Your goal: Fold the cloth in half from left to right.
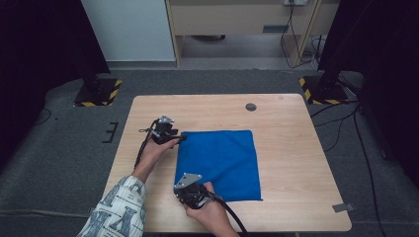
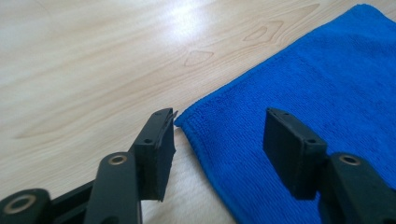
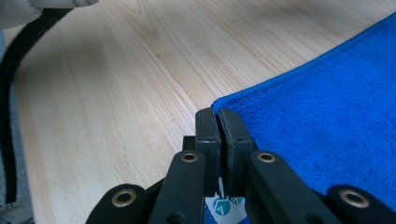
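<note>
A blue cloth point(image 1: 220, 163) lies flat and square on the wooden table point(image 1: 286, 148), nearer the table's left and front edges.

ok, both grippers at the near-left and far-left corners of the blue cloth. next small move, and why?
Probably close the left gripper on its corner of the blue terry cloth. Its jaws straddle the hemmed corner without pinching it, while the right gripper looks shut on the other left corner, with a white label showing just behind its jaws. Once both corners are pinched, the left edge could be lifted evenly off the light wooden table.

No readable text — just a blurred white tag point(image 3: 224, 205) on the blue cloth point(image 3: 336, 116)
</note>
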`<control>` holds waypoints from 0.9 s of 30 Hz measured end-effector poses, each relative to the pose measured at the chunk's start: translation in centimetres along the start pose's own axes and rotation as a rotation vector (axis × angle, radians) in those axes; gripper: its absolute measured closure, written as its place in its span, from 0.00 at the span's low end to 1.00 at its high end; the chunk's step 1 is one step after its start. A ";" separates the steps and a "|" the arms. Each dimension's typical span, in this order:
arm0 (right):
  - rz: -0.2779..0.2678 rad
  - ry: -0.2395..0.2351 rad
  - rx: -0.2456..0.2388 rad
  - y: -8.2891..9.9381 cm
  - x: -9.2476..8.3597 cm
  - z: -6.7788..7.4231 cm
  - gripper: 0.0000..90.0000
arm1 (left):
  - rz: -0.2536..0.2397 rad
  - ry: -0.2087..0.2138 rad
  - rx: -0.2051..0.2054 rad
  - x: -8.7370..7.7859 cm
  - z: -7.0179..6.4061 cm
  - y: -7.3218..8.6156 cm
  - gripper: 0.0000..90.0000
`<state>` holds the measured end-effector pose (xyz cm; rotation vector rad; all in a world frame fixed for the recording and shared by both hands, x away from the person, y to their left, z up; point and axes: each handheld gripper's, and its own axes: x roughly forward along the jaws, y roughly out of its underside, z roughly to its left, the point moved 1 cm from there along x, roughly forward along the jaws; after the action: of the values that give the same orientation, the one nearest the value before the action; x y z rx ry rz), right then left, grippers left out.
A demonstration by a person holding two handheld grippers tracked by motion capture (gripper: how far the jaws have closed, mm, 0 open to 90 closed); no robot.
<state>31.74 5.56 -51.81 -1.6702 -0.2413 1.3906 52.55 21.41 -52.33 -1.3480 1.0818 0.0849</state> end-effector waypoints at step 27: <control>-0.033 -0.004 0.011 1.0 -0.2 -0.1 0.97 | -0.030 -0.014 0.019 1.4 -1.0 -0.6 0.96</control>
<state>31.37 4.80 -52.44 -1.6469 -0.2620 1.3684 53.06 19.72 -52.66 -1.3438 1.0484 0.0617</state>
